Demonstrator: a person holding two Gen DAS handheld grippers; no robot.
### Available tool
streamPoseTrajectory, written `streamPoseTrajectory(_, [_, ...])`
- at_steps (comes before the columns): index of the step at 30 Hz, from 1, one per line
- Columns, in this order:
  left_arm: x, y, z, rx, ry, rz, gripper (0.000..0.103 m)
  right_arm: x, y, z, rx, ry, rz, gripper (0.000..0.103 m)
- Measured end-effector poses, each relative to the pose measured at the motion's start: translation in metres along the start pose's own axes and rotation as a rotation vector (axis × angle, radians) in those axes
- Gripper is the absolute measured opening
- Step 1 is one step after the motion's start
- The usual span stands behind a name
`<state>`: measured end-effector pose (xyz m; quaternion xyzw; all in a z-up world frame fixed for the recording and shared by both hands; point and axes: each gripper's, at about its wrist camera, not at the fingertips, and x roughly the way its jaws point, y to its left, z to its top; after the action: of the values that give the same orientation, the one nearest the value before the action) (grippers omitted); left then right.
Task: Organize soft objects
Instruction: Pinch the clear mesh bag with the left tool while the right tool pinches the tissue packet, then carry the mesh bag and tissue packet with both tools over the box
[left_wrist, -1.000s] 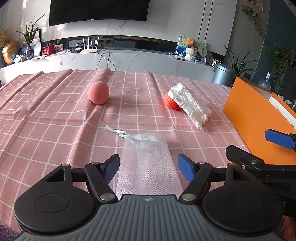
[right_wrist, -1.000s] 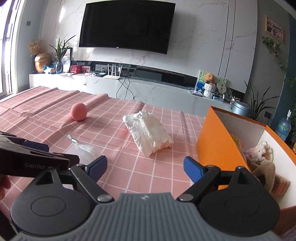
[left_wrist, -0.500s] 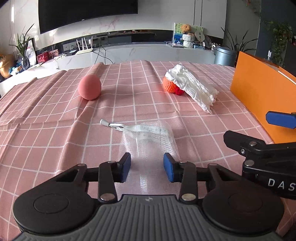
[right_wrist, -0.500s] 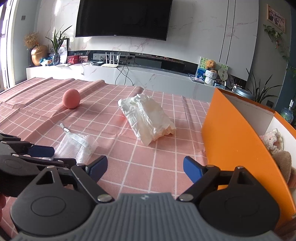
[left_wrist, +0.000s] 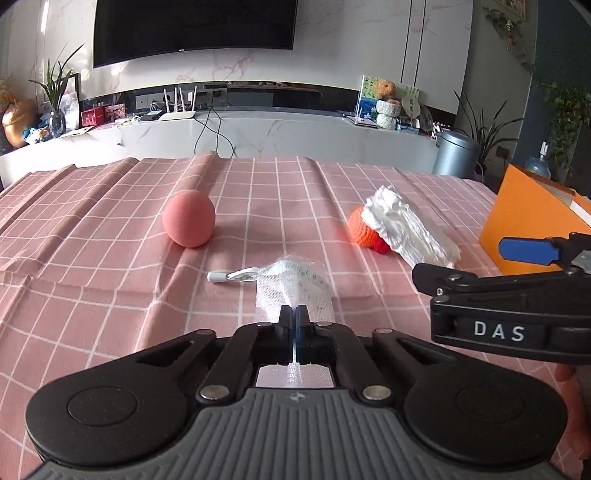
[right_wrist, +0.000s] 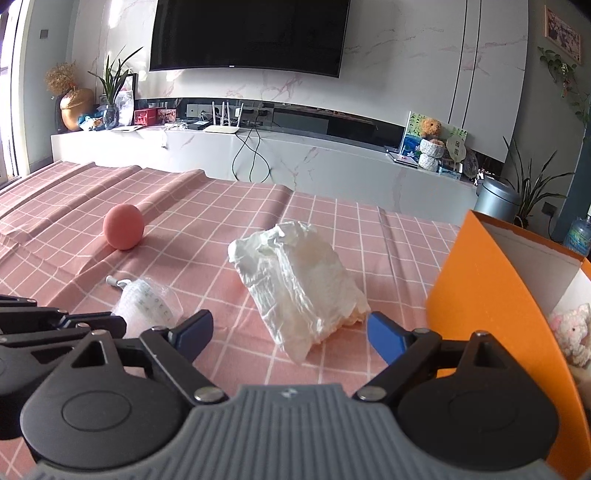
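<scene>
My left gripper (left_wrist: 295, 314) is shut on a white mesh pouch (left_wrist: 295, 286) with a drawstring, bunched up on the pink checked cloth; the pouch also shows in the right wrist view (right_wrist: 147, 301). My right gripper (right_wrist: 290, 332) is open and empty, just in front of a crumpled white bag (right_wrist: 299, 280). The same bag (left_wrist: 406, 229) covers part of an orange knitted toy (left_wrist: 360, 230). A pink ball (left_wrist: 189, 219) lies at the left; it also shows in the right wrist view (right_wrist: 123, 227). An orange box (right_wrist: 491, 295) at the right holds a pink plush toy (right_wrist: 570, 328).
The pink checked tablecloth (left_wrist: 92, 258) has raised folds at the far left. A white TV console (right_wrist: 295, 162) with a router, plants and ornaments stands beyond the table. A grey bin (right_wrist: 496, 199) stands behind the box. The right gripper's body (left_wrist: 517, 314) crosses the left wrist view.
My left gripper's jaws have closed from wide open onto the mesh pouch, which is now bunched and lifted at the near end. The right gripper has stayed open and shifted slightly.
</scene>
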<state>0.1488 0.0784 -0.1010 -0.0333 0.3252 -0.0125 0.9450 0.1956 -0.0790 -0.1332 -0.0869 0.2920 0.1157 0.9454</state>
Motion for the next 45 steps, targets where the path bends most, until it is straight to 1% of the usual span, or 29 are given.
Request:
streamPoseTrajectory(2, [0.005, 0.007, 0.004, -0.019, -0.006, 0.005, 0.001, 0.017, 0.0, 0.006, 0.006, 0.013, -0.017, 0.09])
streamPoseTrajectory(7, [0.011, 0.013, 0.004, -0.046, 0.001, -0.018, 0.001, 0.051, 0.001, 0.013, 0.027, 0.054, -0.02, 0.088])
streamPoseTrajectory(8, [0.011, 0.013, 0.003, -0.05, 0.001, -0.024, 0.001, 0.055, 0.001, 0.012, 0.025, 0.062, -0.019, 0.084])
streamPoseTrajectory(9, [0.01, 0.012, 0.003, -0.049, -0.001, -0.027, 0.001, 0.058, 0.003, 0.011, 0.02, 0.072, -0.016, 0.075])
streamPoseTrajectory(11, [0.008, 0.012, 0.003, -0.049, -0.006, -0.033, 0.001, 0.061, 0.005, 0.01, 0.0, 0.076, -0.032, 0.067])
streamPoseTrajectory(13, [0.007, 0.011, 0.003, -0.055, -0.006, -0.036, 0.001, 0.06, 0.007, 0.009, -0.023, 0.065, -0.048, 0.052])
streamPoseTrajectory(14, [0.006, 0.011, 0.002, -0.056, -0.007, -0.037, 0.001, 0.059, 0.007, 0.008, -0.033, 0.062, -0.062, 0.037])
streamPoseTrajectory(15, [0.006, 0.01, 0.002, -0.054, -0.007, -0.039, 0.001, 0.058, 0.007, 0.008, -0.039, 0.064, -0.064, 0.028])
streamPoseTrajectory(16, [0.005, 0.009, 0.002, -0.051, -0.007, -0.04, 0.001, 0.058, 0.005, 0.008, -0.03, 0.082, -0.041, 0.008])
streamPoseTrajectory(17, [0.005, 0.008, 0.002, -0.05, -0.008, -0.041, 0.001, 0.057, 0.003, 0.008, -0.015, 0.09, -0.03, 0.008])
streamPoseTrajectory(20, [0.001, 0.007, 0.001, -0.047, -0.012, -0.042, 0.001, 0.047, 0.004, 0.005, -0.029, 0.076, -0.048, 0.006])
streamPoseTrajectory(24, [-0.009, 0.005, 0.002, -0.043, -0.034, -0.043, 0.0, 0.018, 0.007, 0.002, -0.053, 0.028, -0.063, 0.004])
streamPoseTrajectory(28, [-0.021, 0.001, 0.003, -0.036, -0.058, -0.05, 0.0, -0.011, 0.007, 0.001, -0.062, 0.002, -0.038, 0.004])
streamPoseTrajectory(36, [-0.057, -0.002, 0.004, -0.033, -0.101, -0.067, 0.0, -0.066, 0.002, -0.009, -0.066, -0.014, 0.019, 0.004])
streamPoseTrajectory(39, [-0.072, -0.003, 0.004, -0.03, -0.121, -0.078, 0.0, -0.089, -0.002, -0.015, -0.071, -0.034, 0.044, 0.004])
streamPoseTrajectory(45, [-0.104, -0.017, 0.005, -0.007, -0.168, -0.1, 0.0, -0.13, -0.017, -0.022, -0.04, -0.085, 0.064, 0.004])
